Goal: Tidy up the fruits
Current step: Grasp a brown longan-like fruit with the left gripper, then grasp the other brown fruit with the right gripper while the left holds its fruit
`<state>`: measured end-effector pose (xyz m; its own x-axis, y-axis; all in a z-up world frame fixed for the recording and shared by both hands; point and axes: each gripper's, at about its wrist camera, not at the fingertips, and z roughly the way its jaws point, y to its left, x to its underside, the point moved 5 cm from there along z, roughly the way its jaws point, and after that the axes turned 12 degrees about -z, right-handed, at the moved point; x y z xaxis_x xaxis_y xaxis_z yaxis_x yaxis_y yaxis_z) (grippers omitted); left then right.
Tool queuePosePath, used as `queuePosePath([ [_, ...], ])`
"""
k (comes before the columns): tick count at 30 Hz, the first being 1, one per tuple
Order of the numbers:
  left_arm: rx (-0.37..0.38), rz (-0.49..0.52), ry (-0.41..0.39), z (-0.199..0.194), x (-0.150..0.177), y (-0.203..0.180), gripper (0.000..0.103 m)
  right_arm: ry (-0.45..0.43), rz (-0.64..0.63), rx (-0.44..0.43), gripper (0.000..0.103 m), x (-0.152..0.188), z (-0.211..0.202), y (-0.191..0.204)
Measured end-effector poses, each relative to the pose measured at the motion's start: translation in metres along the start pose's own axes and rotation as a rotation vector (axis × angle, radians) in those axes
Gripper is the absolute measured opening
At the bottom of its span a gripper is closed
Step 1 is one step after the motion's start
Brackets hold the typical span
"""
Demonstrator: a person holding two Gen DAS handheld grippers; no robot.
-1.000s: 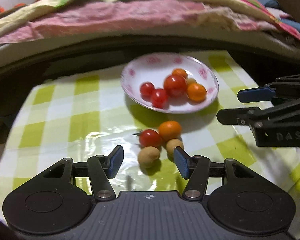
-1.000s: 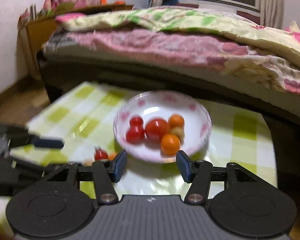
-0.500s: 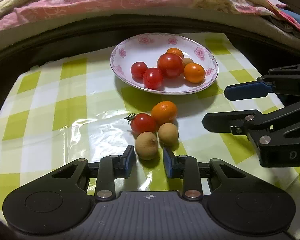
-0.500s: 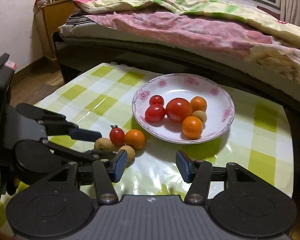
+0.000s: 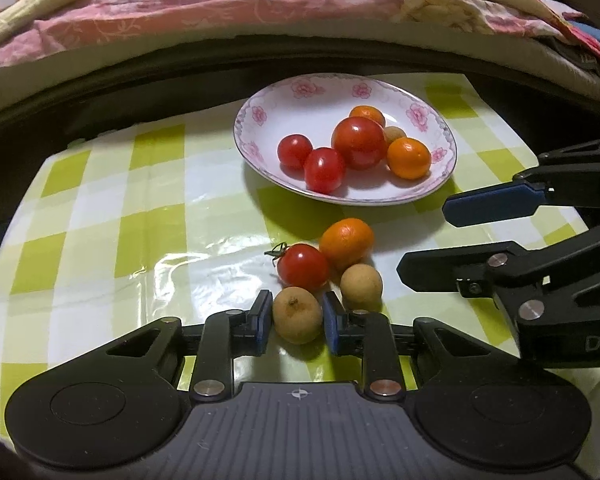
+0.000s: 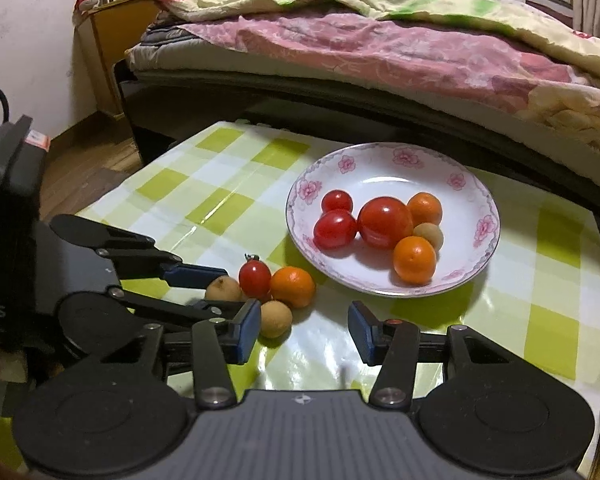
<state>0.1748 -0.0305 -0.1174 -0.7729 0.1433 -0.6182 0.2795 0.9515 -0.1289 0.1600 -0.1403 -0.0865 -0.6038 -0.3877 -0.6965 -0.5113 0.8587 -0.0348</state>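
Note:
My left gripper (image 5: pixel 295 323) is shut on a tan longan (image 5: pixel 297 314) that rests on the checked tablecloth; it also shows in the right wrist view (image 6: pixel 223 289). Beside it lie a cherry tomato (image 5: pixel 302 266), a small orange (image 5: pixel 346 238) and a second longan (image 5: pixel 361 286). A white flowered plate (image 5: pixel 260 120) behind them holds several tomatoes, two oranges and a longan. My right gripper (image 6: pixel 302 332) is open and empty, low over the cloth in front of the plate (image 6: pixel 480 264), with the second longan (image 6: pixel 275 319) near its left finger.
The table (image 6: pixel 556 340) has a green and white checked cloth. A bed with pink and yellow quilts (image 6: pixel 380 40) runs along its far edge. A wooden cabinet (image 6: pixel 104 52) stands at the back left. The right gripper's body (image 5: pixel 540 280) sits right of the loose fruit.
My left gripper has closed its fingers onto the near longan. The right gripper has swung left and lower towards the loose fruit.

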Motion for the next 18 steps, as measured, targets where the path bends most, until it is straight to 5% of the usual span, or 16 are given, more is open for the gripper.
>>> queuePosePath([
  [14, -0.037, -0.099, 0.003, -0.023, 0.008, 0.037, 0.034, 0.053, -0.026, -0.079, 0.05, -0.002, 0.03, 0.022],
  [18, -0.038, -0.102, 0.022, -0.017, 0.015, 0.037, 0.034, 0.108, -0.036, -0.045, 0.029, 0.002, 0.044, 0.026],
])
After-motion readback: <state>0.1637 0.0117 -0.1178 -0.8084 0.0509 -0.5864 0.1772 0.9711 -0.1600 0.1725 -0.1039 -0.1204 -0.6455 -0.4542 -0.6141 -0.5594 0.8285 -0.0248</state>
